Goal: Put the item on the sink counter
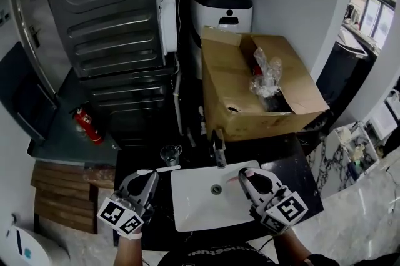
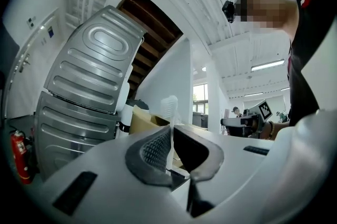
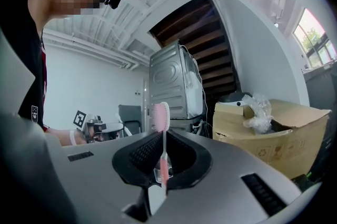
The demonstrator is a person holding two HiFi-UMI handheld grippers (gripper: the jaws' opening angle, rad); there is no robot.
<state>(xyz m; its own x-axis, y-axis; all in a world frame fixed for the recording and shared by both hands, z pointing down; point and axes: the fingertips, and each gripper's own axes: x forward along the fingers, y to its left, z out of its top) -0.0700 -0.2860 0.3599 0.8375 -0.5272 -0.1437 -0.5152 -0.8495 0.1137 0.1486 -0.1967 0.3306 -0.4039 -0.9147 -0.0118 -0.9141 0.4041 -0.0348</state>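
machine casing (image 1: 106, 9), grey and ribbed, stands behind one cardboard box (image 1: 250, 96). below them, one black sink counter (image 1: 294, 162) frames one white basin (image 1: 187, 208). two grippers hover over it. the left gripper (image 1: 150, 176) has its jaws pinched nearly together on a white toothbrush (image 1: 164, 169), and the right gripper (image 1: 245, 174) grips a pink toothbrush (image 3: 161, 118) likewise. both brushes are aloft, not yet on the counter, heads clear of the pads, probably for laying flat. one glass (image 1: 170, 154) stands beside the tap (image 1: 219, 149).

Three cameras
Head looks steeply down on sink counter (image 1: 294, 174); gripper views look level along jaws; all share cardboard box (image 1: 250, 108).
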